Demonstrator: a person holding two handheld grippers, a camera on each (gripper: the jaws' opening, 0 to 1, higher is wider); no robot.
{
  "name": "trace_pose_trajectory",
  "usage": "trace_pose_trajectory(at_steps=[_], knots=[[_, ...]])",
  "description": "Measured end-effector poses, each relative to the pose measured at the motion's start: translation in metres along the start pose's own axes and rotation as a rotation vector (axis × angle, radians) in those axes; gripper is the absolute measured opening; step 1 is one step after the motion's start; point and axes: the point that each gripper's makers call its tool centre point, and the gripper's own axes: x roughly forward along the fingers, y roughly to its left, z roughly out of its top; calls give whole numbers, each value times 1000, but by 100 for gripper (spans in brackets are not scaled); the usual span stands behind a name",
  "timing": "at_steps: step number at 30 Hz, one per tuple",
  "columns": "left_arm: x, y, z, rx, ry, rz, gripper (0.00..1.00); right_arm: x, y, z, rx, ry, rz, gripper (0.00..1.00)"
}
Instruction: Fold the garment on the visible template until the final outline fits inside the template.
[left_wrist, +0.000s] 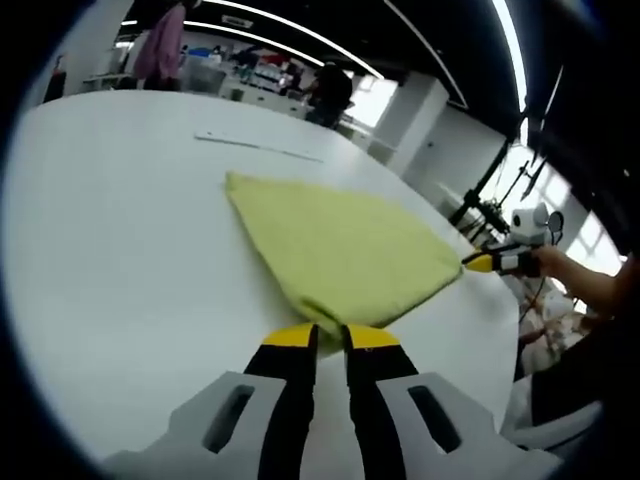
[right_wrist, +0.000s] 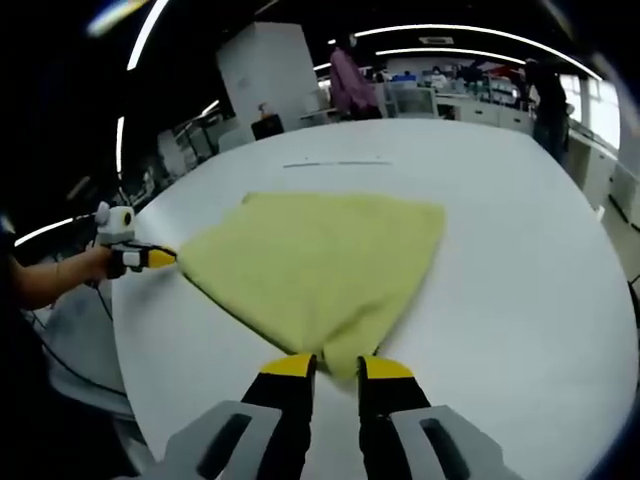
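Left gripper view: white table (left_wrist: 120, 250) in a lit lab, yellow garment (left_wrist: 340, 250) flat mid-table, left gripper (left_wrist: 330, 335) pinching its near corner, right gripper (left_wrist: 480, 262) on the right corner; right gripper view: same table (right_wrist: 520, 260), garment (right_wrist: 320, 260) spread, right gripper (right_wrist: 335, 365) clamping the near corner, left gripper (right_wrist: 160, 257) gripping the left one.

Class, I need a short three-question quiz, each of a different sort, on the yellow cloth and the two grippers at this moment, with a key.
1. True or false: the yellow-green cloth lies on a white table.
2. Multiple choice: the left gripper has its jaws (a) wide open above the cloth, (b) closed on a corner of the cloth, (c) resting on bare table far from it.
3. Short answer: in the left gripper view, which corner of the cloth does the right gripper hold?

Key
1. True.
2. b.
3. The right-hand corner, by the table edge.
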Motion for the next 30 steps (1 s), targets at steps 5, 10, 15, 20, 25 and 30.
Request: trace_pose_trajectory(at_steps=[5,10,15,20,25,30], knots=[[1,0,-1,-11,-5,2,6,-4,1,-5,17,0,-13,10],[2,0,-2,-21,-8,0,5,-1,-1,-10,34,-1,-14,8],[0,0,-3,-24,-3,-2,0,0,-3,-9,46,-16,-23,2],[0,0,-2,-30,-12,-6,0,0,-4,-9,57,-19,-22,0],[-3,-2,-1,-31,-24,-10,0,0,-6,-8,64,-30,-32,0],[-6,-3,3,-38,-43,-15,0,-2,-6,-7,60,-32,-33,0]])
